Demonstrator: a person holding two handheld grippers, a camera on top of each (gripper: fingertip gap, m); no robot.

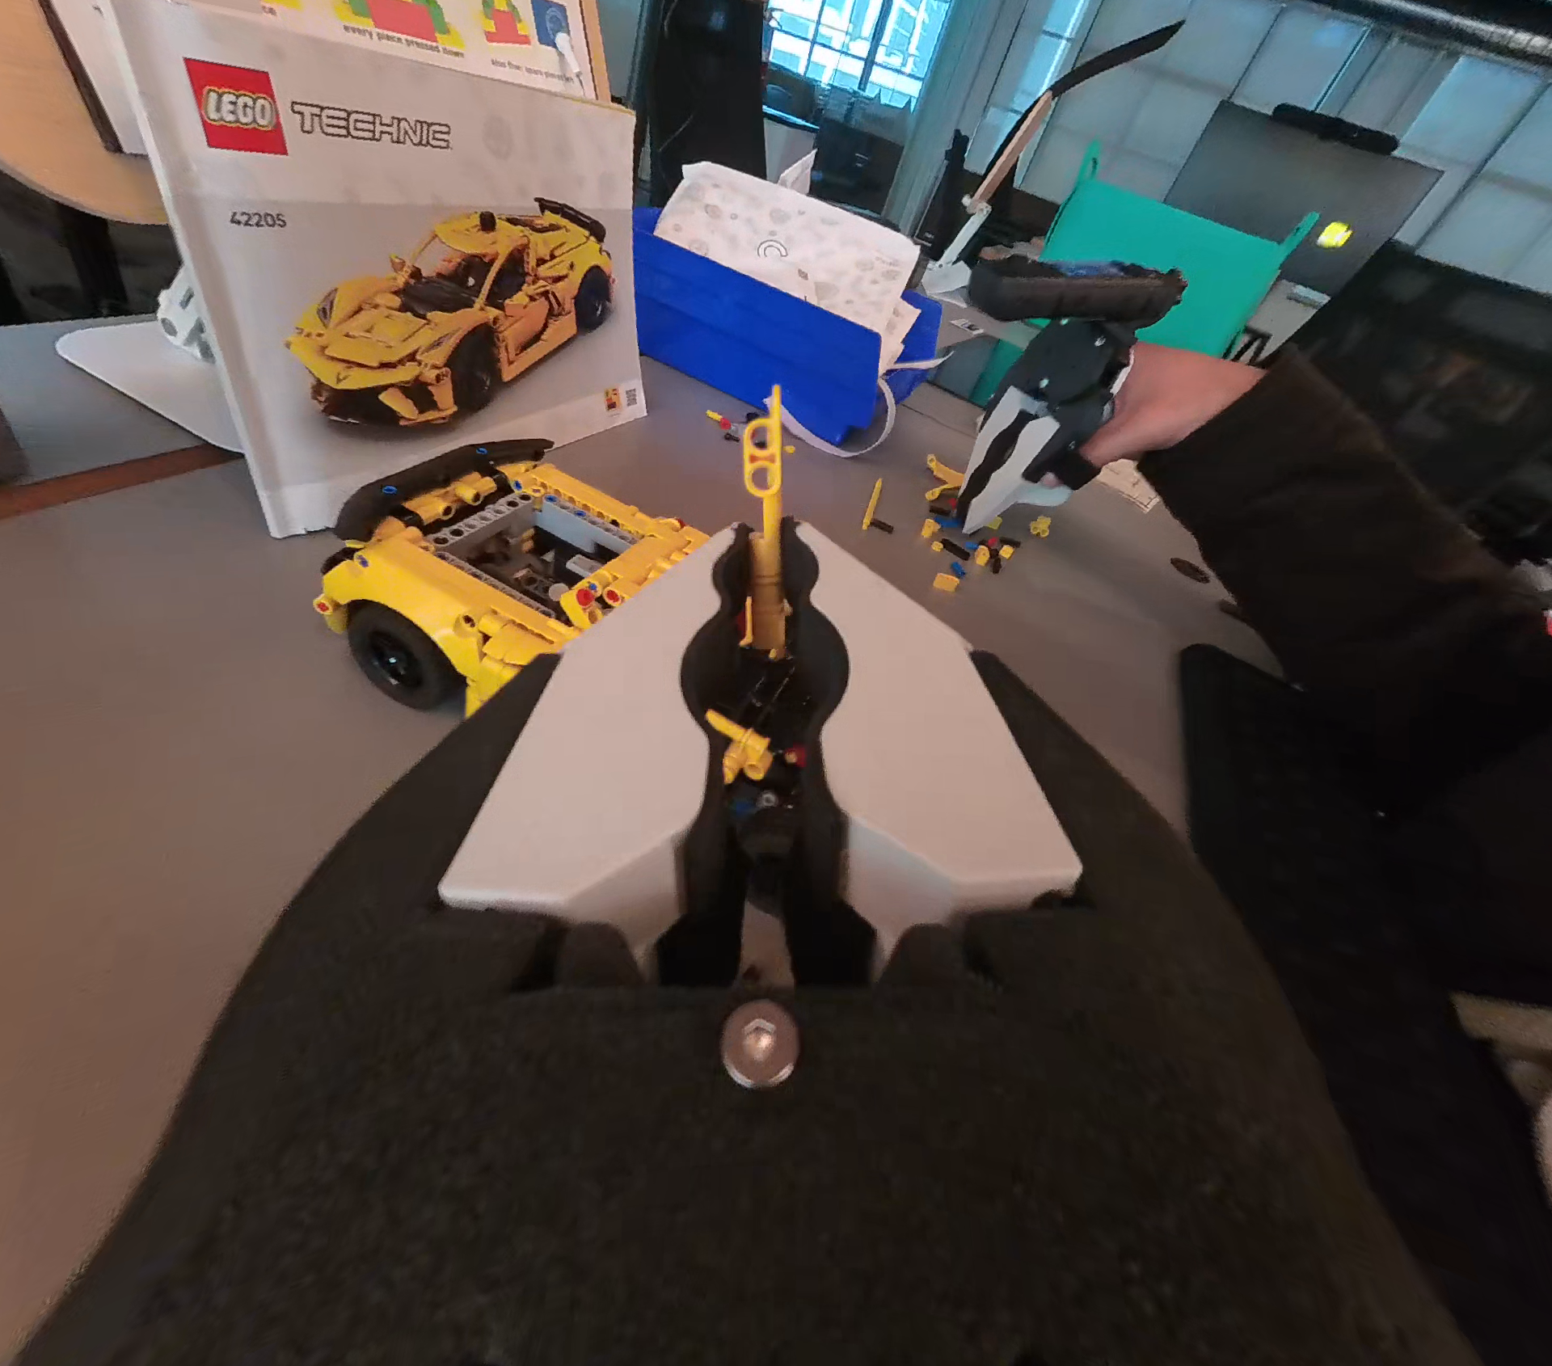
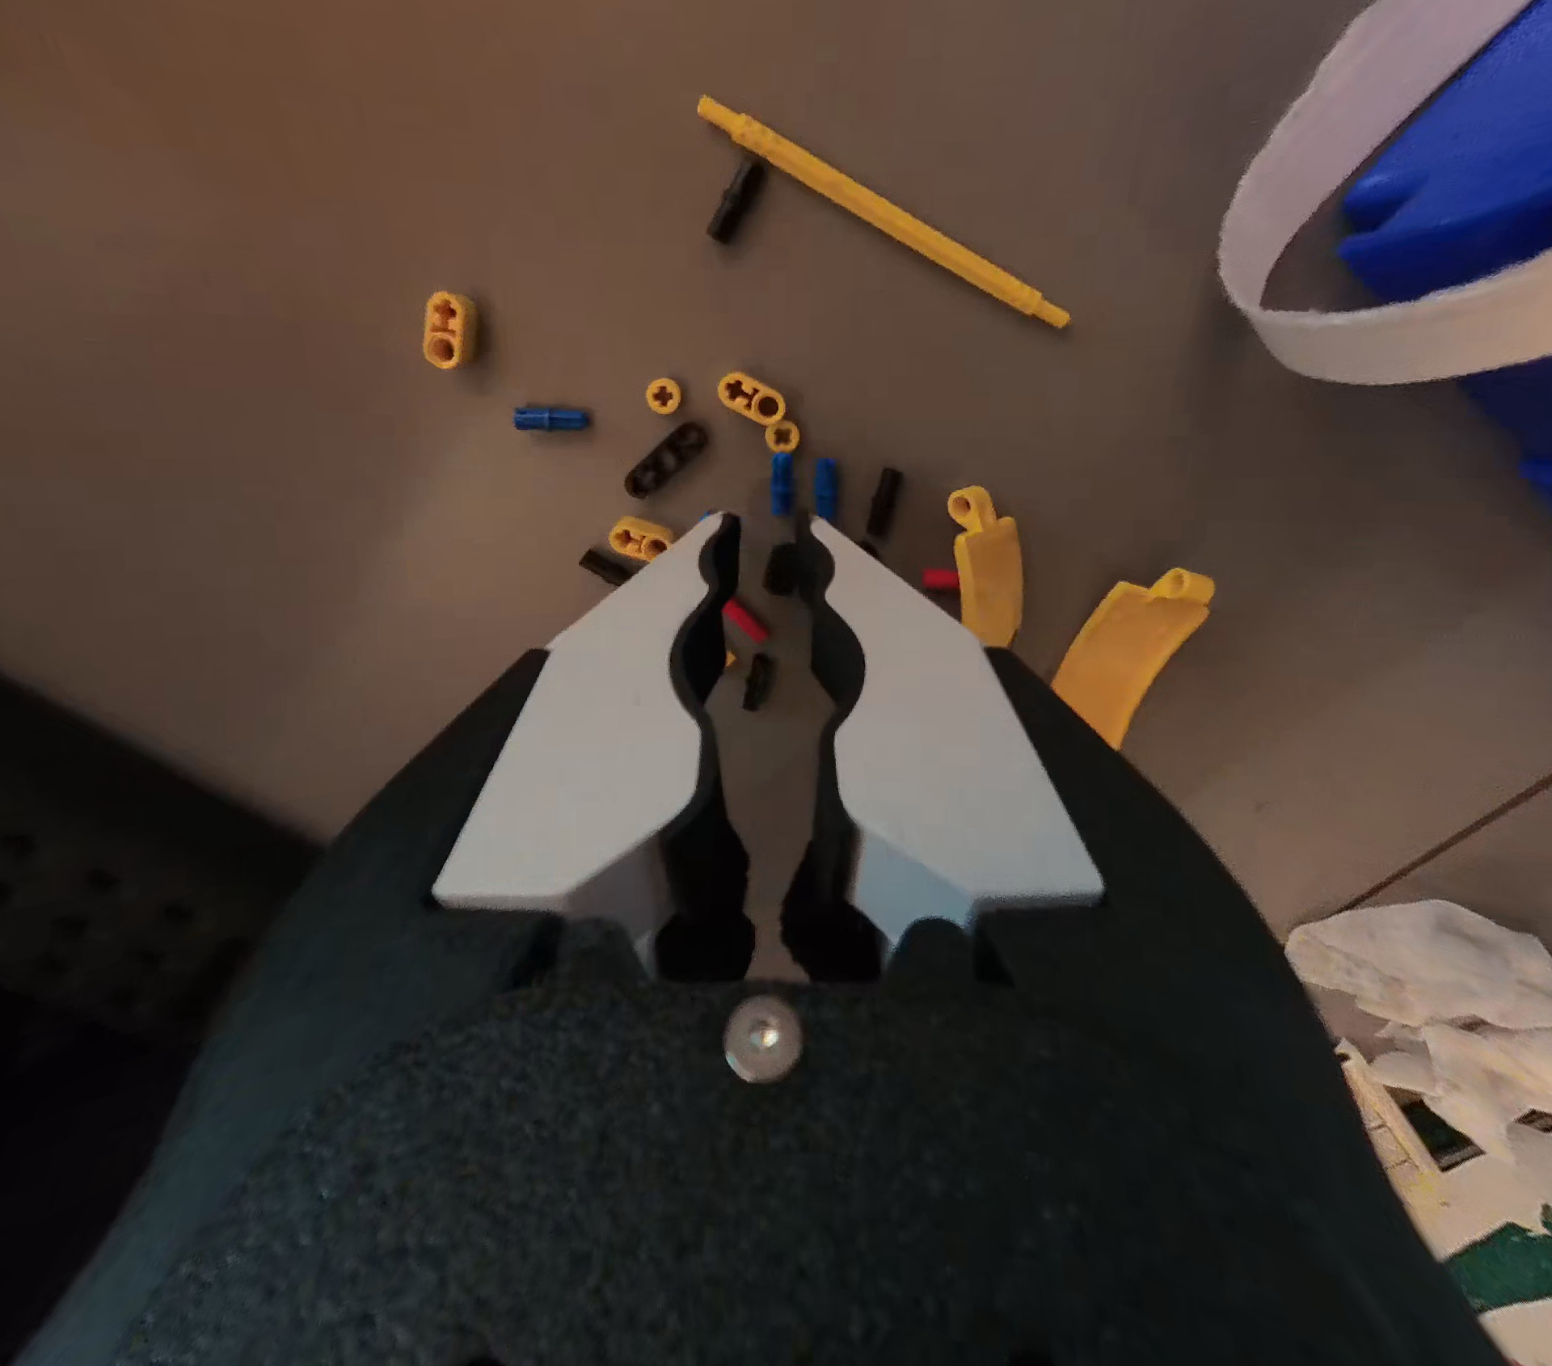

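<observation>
Because the left gripper [image 1: 760, 545] is clamped on only the lower end of a tall yellow plastic brick sub-assembly [image 1: 766, 486] with small pieces hanging loose between the jaws, a tilt could likely shed parts onto the grey table [image 1: 210, 780], just right of the half-built yellow brick car [image 1: 495, 570] and the propped instruction booklet [image 1: 403, 284]. Further right, the right gripper [image 2: 766, 528], jaws parted and empty, hovers over crowded loose pins [image 2: 781, 482]; closing there may catch several, with the blue bin [image 1: 756, 335] beyond.

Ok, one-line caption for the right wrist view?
Right gripper, jaws slightly apart, hovers over small black, blue, red and yellow building pieces scattered on a grey table, a long yellow axle beyond.
</observation>
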